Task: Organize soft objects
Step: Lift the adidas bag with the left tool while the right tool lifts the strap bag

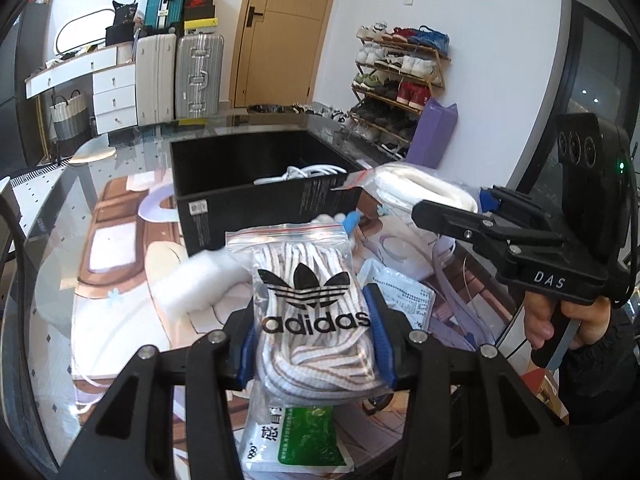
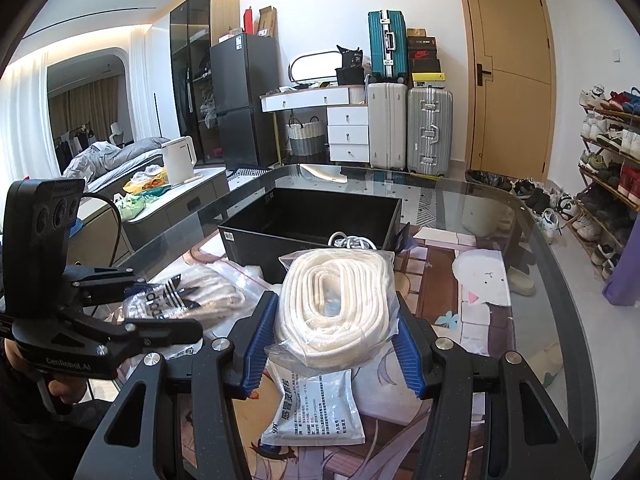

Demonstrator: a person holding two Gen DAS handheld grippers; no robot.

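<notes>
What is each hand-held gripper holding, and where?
Left hand-held gripper: the adidas bag of laces, pinched at its lower sides. Right hand-held gripper: the bag of white rope, gripped at its sides.

A lived-in home, clearly: shoe rack (image 1: 400,80) by the wooden door (image 2: 508,76), stacked suitcases (image 2: 408,128), a fridge (image 2: 244,100) (unmade bed (image 2: 116,156) behind), glass table (image 2: 532,280) up front.

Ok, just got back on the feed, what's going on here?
A person is working with both grippers. The left gripper is shut on the adidas bag of striped laces. The right gripper is shut on the rope bag. Both are held in front of the black box, which already holds a white cable.
</notes>
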